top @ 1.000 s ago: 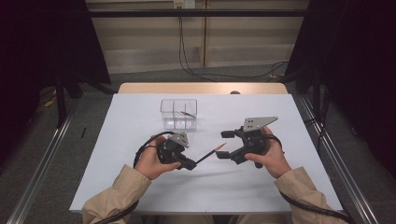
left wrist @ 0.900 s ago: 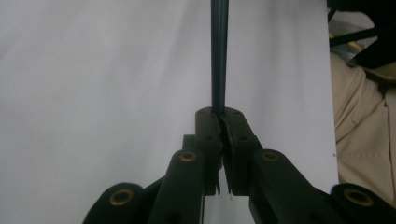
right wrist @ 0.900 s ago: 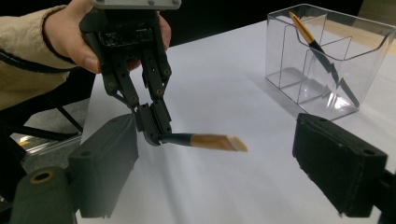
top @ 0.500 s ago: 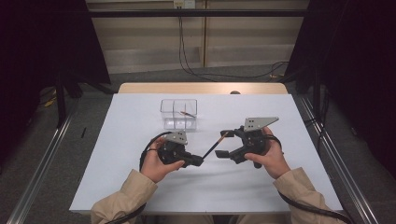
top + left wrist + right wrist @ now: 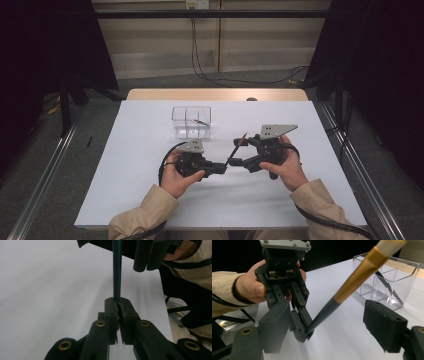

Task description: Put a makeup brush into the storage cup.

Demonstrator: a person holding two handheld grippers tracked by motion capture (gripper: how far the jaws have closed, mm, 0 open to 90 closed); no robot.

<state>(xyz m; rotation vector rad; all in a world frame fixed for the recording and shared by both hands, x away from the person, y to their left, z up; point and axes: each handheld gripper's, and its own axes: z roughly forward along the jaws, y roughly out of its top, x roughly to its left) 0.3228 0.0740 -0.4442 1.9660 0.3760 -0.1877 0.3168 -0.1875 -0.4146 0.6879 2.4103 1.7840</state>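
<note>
A paintbrush point(image 5: 236, 149) with a dark handle, a gold ferrule and pale bristles slants up and away over the white table point(image 5: 125, 165). My left gripper point(image 5: 223, 166) is shut on the very end of its handle point(image 5: 117, 270), as the left gripper view point(image 5: 119, 306) shows close up. My right gripper point(image 5: 239, 152) faces it from the right. Its jaws have just been closing, with the brush point(image 5: 352, 282) passing between the two pads, and neither pad point(image 5: 384, 325) touches it. In the right gripper view my left gripper point(image 5: 304, 331) sits just ahead, pinching the handle tip.
A clear plastic box point(image 5: 191, 121) with compartments stands behind the grippers at the table's middle. A thin dark-handled tool point(image 5: 199, 121) lies in it. The box point(image 5: 392, 277) is close on the right in the right gripper view. Dark floor and rails flank the table.
The brush has tilted steeper, its bristle end rising toward the right gripper. My left hand has shifted slightly right. The right hand has stayed put.
</note>
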